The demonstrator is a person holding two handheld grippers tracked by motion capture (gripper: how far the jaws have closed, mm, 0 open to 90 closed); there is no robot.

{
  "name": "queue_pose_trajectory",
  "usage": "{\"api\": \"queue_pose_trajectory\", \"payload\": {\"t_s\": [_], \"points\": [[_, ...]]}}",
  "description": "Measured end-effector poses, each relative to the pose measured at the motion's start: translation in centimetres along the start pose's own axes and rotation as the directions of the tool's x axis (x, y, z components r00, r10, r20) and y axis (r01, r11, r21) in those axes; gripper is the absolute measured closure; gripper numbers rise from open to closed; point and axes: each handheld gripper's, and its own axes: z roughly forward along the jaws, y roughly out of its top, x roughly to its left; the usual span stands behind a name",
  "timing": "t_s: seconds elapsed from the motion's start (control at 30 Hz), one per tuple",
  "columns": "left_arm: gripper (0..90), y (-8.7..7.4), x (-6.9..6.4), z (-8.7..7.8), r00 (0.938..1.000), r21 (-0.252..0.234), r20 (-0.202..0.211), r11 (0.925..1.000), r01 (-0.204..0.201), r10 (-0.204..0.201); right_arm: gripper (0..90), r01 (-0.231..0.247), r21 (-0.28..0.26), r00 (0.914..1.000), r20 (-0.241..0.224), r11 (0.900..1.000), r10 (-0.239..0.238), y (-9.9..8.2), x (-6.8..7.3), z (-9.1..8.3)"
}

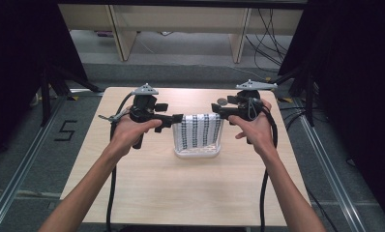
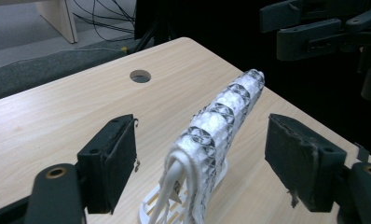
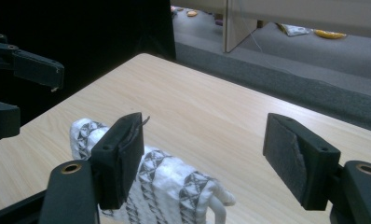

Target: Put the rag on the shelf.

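Centre frame, the patterned cloth [image 1: 198, 130] hangs over the white rack [image 1: 197, 153]. We hold the left gripper [image 1: 177, 118] and right gripper [image 1: 214, 109] wide open, gripping nothing; brushing its ends could drag it off.

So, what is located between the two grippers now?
The patterned towel, draped over a white rack, hangs between the left gripper and right gripper, as the high view shows.

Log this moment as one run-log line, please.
towel: draped over white rack | left gripper: open, astride towel end | right gripper: open, at other end
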Motion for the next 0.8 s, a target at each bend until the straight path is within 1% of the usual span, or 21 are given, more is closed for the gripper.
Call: {"api": "queue_pose_trajectory", "payload": {"t_s": [0.07, 0.13, 0.17, 0.2, 0.23, 0.37, 0.4, 0.43, 0.47, 0.5, 0.53, 0.57, 0.63, 0.67, 0.7, 0.73, 0.77, 0.8], "points": [[24.2, -0.1, -0.2, -0.1, 1.0, 0.003, 0.006, 1.0, -0.004, 0.004, 29.4, 0.001, -0.001, 1.0, -0.009, 1.0, -0.001, -0.2, 0.2, 0.0], [24.2, -0.2, -0.4, -0.2, 0.9999, -0.002, 0.011, 0.9999, -0.011, 0.011, 29.4, 0.006, 0.005, 1.0, -0.006, 1.0, -0.006, -0.3, 0.4, 0.0], [24.2, -0.3, -0.5, -0.3, 0.9998, -0.004, 0.012, 0.9999, -0.013, 0.013, 29.3, 0.039, 0.001, 0.9993, 0.001, 0.9993, -0.039, -0.3, 0.4, -0.2], [24.1, -0.4, -0.7, -0.4, 0.9998, 0.001, 0.014, 0.9999, -0.012, 0.012, 29.3, 0.03, 0.001, 0.9995, -0.009, 0.9995, -0.03, -0.4, 0.6, -0.2], [24.1, -0.5, -0.7, -0.5, 0.9997, 0.002, 0.015, 0.9998, -0.02, 0.02, 29.3, 0.025, 0.0, 0.9997, -0.006, 0.9997, -0.025, -0.4, 0.7, -0.2], [24.1, -0.8, -1.3, -1.1, 0.9993, -0.009, 0.028, 0.9997, -0.025, 0.025, 29.1, 0.017, -0.002, 0.9998, -0.008, 0.9999, -0.017, -0.5, 1.0, -0.6], [24.1, -1.0, -1.5, -1.2, 0.9991, -0.013, 0.033, 0.9996, -0.025, 0.025, 29.1, 0.03, 0.001, 0.9996, -0.001, 0.9996, -0.03, -0.6, 1.0, -0.7], [24.1, -1.1, -1.6, -1.3, 0.9989, -0.014, 0.034, 0.9994, -0.031, 0.032, 29.1, 0.051, -0.005, 0.9986, -0.011, 0.9987, -0.051, -0.6, 0.8, -0.8], [24.1, -1.1, -1.6, -1.3, 0.9989, -0.014, 0.034, 0.9994, -0.031, 0.032, 29.1, 0.051, -0.005, 0.9986, -0.011, 0.9987, -0.051, -0.6, 0.8, -0.8], [24.1, -1.3, -1.7, -1.4, 0.9987, -0.013, 0.038, 0.9994, -0.033, 0.034, 29.1, 0.033, -0.004, 0.9995, -0.006, 0.9995, -0.033, -0.7, 1.0, -0.9], [24.1, -1.5, -1.8, -1.5, 0.9986, -0.014, 0.041, 0.9994, -0.033, 0.034, 29.1, 0.046, -0.012, 0.9989, -0.005, 0.9989, -0.046, -0.8, 1.0, -1.0], [24.1, -1.7, -1.9, -1.6, 0.9984, -0.014, 0.046, 0.9994, -0.032, 0.033, 29.0, 0.041, -0.009, 0.999, -0.017, 0.9991, -0.041, -1.0, 1.1, -1.1], [24.1, -2.1, -2.1, -1.7, 0.9981, -0.013, 0.051, 0.9993, -0.035, 0.036, 29.0, 0.052, -0.002, 0.9985, -0.014, 0.9986, -0.052, -1.1, 1.1, -1.3], [24.1, -2.3, -2.2, -1.7, 0.9979, -0.013, 0.055, 0.9993, -0.035, 0.035, 29.0, 0.035, -0.005, 0.9993, -0.013, 0.9994, -0.035, -1.3, 1.3, -1.4], [24.1, -2.5, -2.2, -1.8, 0.9977, -0.012, 0.058, 0.9993, -0.034, 0.035, 28.9, 0.039, -0.004, 0.9992, -0.011, 0.9992, -0.039, -1.4, 1.3, -1.5], [24.1, -2.7, -2.4, -1.8, 0.9975, -0.009, 0.06, 0.9993, -0.037, 0.038, 28.9, 0.046, -0.015, 0.9987, -0.023, 0.9988, -0.046, -1.5, 1.3, -1.4], [24.1, -2.9, -2.5, -1.9, 0.9973, -0.007, 0.062, 0.9992, -0.041, 0.041, 28.9, 0.039, -0.012, 0.999, -0.022, 0.9992, -0.039, -1.6, 1.4, -1.5], [24.1, -3.1, -2.6, -2.0, 0.997, -0.003, 0.064, 0.999, -0.044, 0.044, 28.9, 0.055, -0.018, 0.9979, -0.032, 0.9983, -0.056, -1.7, 1.4, -1.5]]}}
